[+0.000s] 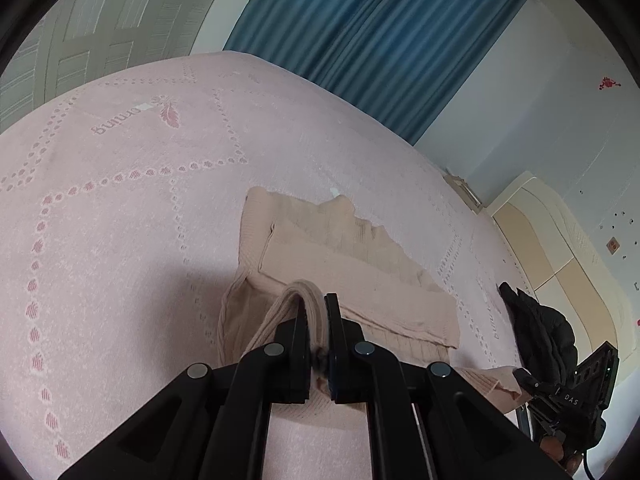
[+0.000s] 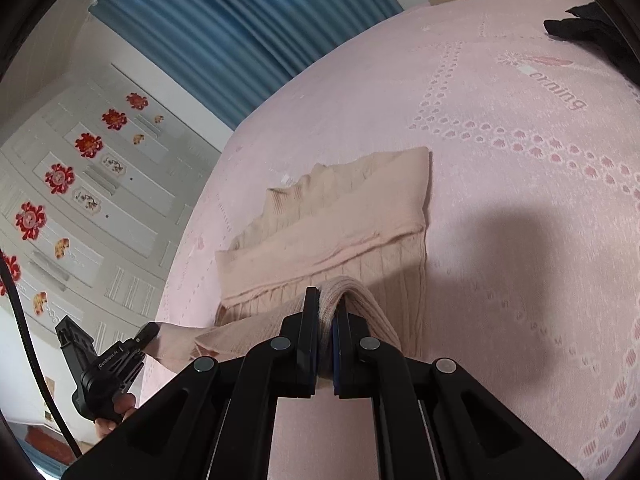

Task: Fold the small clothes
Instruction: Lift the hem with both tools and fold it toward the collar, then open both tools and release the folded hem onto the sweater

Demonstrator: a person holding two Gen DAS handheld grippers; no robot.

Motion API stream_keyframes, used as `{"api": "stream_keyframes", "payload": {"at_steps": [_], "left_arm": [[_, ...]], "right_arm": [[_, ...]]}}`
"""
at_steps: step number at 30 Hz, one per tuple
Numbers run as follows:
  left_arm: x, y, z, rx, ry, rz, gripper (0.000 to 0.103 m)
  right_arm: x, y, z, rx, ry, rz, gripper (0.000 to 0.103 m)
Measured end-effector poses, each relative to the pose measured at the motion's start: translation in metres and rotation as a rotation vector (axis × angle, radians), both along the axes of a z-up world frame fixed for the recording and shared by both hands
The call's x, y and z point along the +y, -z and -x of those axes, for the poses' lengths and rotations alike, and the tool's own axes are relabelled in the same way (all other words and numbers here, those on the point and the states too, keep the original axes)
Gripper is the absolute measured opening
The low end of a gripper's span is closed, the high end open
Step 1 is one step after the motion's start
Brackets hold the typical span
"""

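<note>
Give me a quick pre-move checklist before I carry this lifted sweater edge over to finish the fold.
1. Left gripper grip: ok, jaws shut on a bunched ribbed edge of the beige sweater.
2. Right gripper grip: ok, jaws shut on the same kind of ribbed edge.
3. Edge lifted evenly between both grippers: cannot tell, since each view shows only its own end well.
4. Sleeves folded across the body: ok, a flat band lies across the sweater's middle.
5. Landing area toward the collar: ok, nothing lies on it.
6. Black garment on the pink bedcover: ok, apart from the sweater.
</note>
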State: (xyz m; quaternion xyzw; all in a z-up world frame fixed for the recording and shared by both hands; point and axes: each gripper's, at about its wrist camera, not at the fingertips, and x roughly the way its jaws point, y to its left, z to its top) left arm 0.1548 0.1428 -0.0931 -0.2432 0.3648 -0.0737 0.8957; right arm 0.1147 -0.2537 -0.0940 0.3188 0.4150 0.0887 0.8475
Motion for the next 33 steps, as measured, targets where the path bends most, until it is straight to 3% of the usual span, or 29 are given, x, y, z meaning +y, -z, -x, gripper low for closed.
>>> {"api": "stream_keyframes", "payload": {"at_steps": [17,24,33], "left_arm": [[-0.015,0.011,-0.102,0.019,-0.023,-0.059,0.006],[-0.021,0.023,-0.143,0.018,-0.007,-0.118,0.006],[-0.024,0.046,-0.191,0.067,0.013,-0.124,0.007]], "right_arm": [[-0.007,0.012,-0.1,0.007,0.047,0.006,0.005],[-0.005,0.029,-0.144,0.015,0.051,0.023,0.005],[0.0,0.057,-0.191,0.034,0.057,0.056,0.005]]}}
